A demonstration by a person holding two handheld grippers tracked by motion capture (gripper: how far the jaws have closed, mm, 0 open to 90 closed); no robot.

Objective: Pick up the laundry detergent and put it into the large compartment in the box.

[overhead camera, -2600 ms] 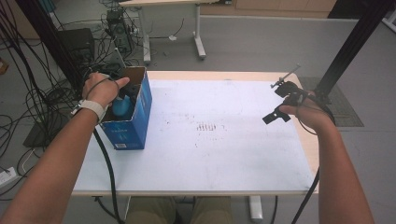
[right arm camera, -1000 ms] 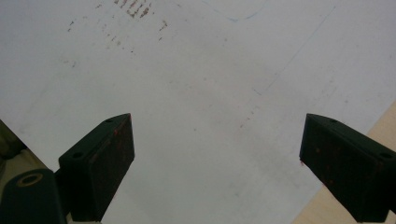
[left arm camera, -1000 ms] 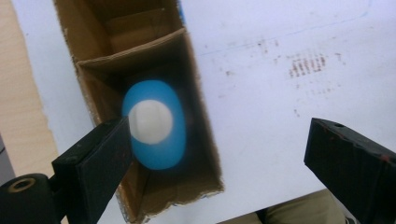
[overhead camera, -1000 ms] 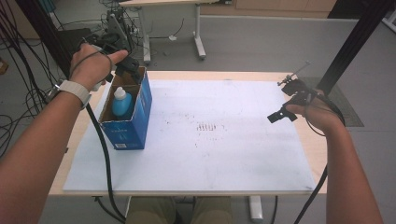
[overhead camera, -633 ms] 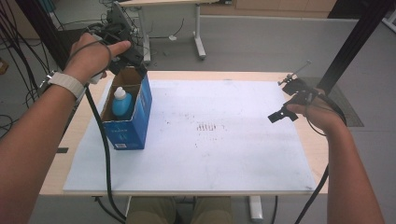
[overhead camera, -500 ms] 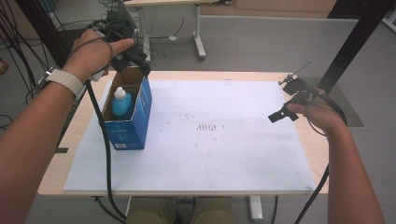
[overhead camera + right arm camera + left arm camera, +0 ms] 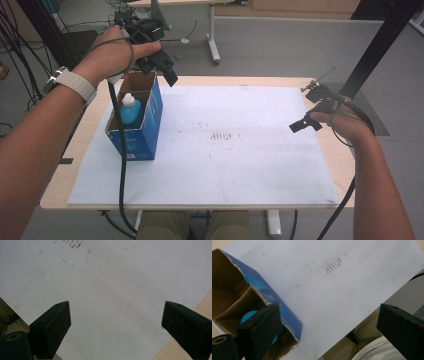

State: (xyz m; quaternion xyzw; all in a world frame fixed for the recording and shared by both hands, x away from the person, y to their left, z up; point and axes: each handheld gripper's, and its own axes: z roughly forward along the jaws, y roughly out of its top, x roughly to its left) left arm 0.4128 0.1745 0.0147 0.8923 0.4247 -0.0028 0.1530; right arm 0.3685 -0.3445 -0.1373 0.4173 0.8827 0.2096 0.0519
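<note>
- Both pairs of jaws stand wide open and hold nothing. The left gripper (image 7: 159, 64) has just been opening a bit more, with nothing between its jaws.
- Under both grippers lies the big white mat (image 7: 235, 165), with small brown marks (image 7: 221, 136) in its middle.
- Just below the left jaws stands the blue box (image 7: 141, 134). Its top is open, and the box runs long from the person toward the far edge.
- Inside the box, down and a bit back from the left jaws, stands the blue bottle (image 7: 129, 109). It is upright, with its white cap up. The left gripper view peeks at it behind one jaw (image 7: 249, 315).
- Far off to the side, the right gripper (image 7: 311, 111) hangs over the mat's other edge, well apart from the box.
- I think the left hand (image 7: 107, 55) is much nearer, so it would go straight down for the bottle.
</note>
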